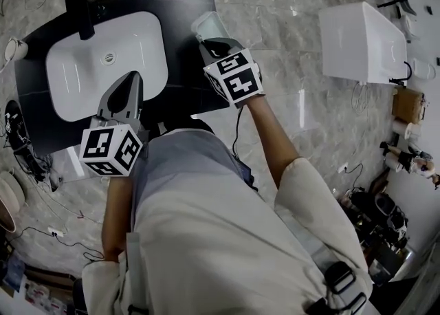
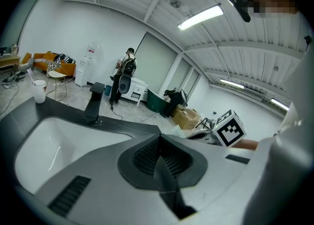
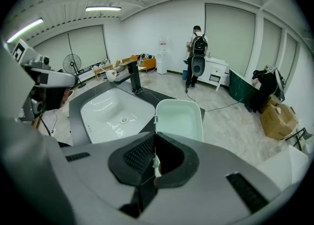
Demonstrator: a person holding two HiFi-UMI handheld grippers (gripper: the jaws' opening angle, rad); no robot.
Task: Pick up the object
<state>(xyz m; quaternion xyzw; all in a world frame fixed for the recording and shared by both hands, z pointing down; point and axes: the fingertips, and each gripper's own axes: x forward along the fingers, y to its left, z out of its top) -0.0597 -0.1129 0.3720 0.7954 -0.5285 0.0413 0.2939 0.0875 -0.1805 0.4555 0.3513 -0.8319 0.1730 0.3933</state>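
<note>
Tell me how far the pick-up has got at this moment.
Done: the grasp. The right gripper has its jaws closed on the near rim of the pale tub. In hand: the lift, though whether the tub is clear of the dark counter cannot be told. The left gripper is shut on nothing, above the sink. Left: raising the tub plainly clear.

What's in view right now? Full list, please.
counter: one, dark grey, on the marble floor
sink basin: one, white, set in the counter
faucet: one, black, at the basin's rim
cup: one, white, at the counter's left end
container: one, pale green, open, at the counter's right edge
cabinet: one, white, on the floor to the right
bystander: one, dark clothes, far back
left gripper: jaws shut, empty, over the basin
right gripper: jaws shut on the container's rim
</note>
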